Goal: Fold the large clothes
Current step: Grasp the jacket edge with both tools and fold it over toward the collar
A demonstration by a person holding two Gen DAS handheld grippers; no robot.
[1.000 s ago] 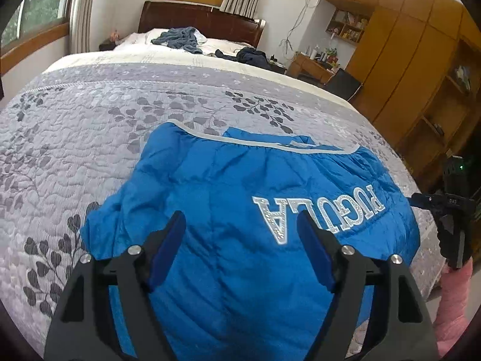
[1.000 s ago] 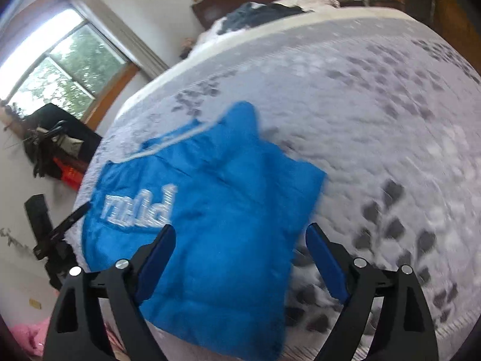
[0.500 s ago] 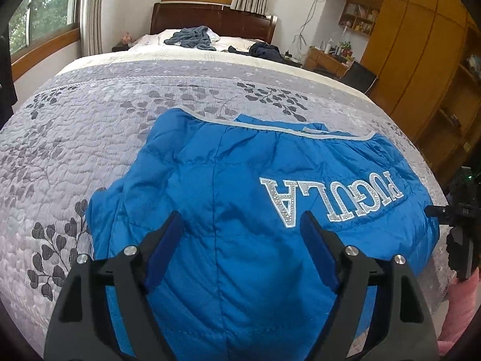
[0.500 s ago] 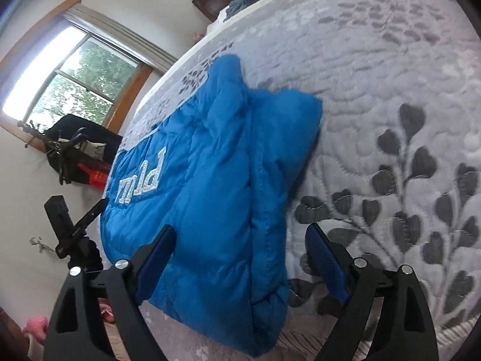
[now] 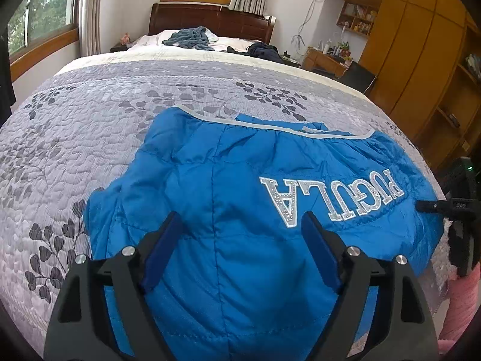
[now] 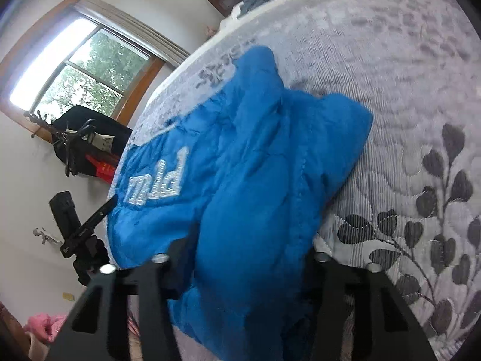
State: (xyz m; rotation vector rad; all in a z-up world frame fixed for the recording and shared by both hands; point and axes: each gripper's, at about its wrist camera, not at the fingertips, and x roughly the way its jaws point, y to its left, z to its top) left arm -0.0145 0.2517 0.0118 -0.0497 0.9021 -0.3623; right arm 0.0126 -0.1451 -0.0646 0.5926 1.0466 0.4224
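Left wrist view: the left gripper (image 5: 242, 237) hovers over the near part of a blue padded jacket (image 5: 240, 198), its jaws spread wide with nothing between them but the fabric below. To the left of the left finger (image 5: 159, 249), a rumpled edge of the jacket lies on the grey quilt (image 5: 75, 126) with its dark leaf print. Straight ahead of the jaws the jacket spreads flat on the bed, ending in a pale trimmed hem (image 5: 270, 126). Ahead and to the right of the right finger (image 5: 320, 249) runs silver lettering (image 5: 330, 195), seen upside down. Further right, past the jacket's edge, the other black gripper shows at the frame's border above a pink sleeve (image 5: 460, 307). Far beyond the jaws, clothes lie by the wooden headboard (image 5: 210, 18), with wooden cabinets (image 5: 421, 45) off to the right.

Right wrist view: the right gripper (image 6: 240, 258) is pushed low against the jacket (image 6: 240, 165), and a bulging fold of blue fabric fills the space between its jaws. The fingertips are hidden by the cloth, so I cannot tell whether they are pressing on it. Left of the jaws, the white lettering (image 6: 159, 180) faces a window (image 6: 75, 69); the left gripper's dark shape sits at the jacket's left edge. Right of the jaws, bare quilt (image 6: 421, 180) extends outward.
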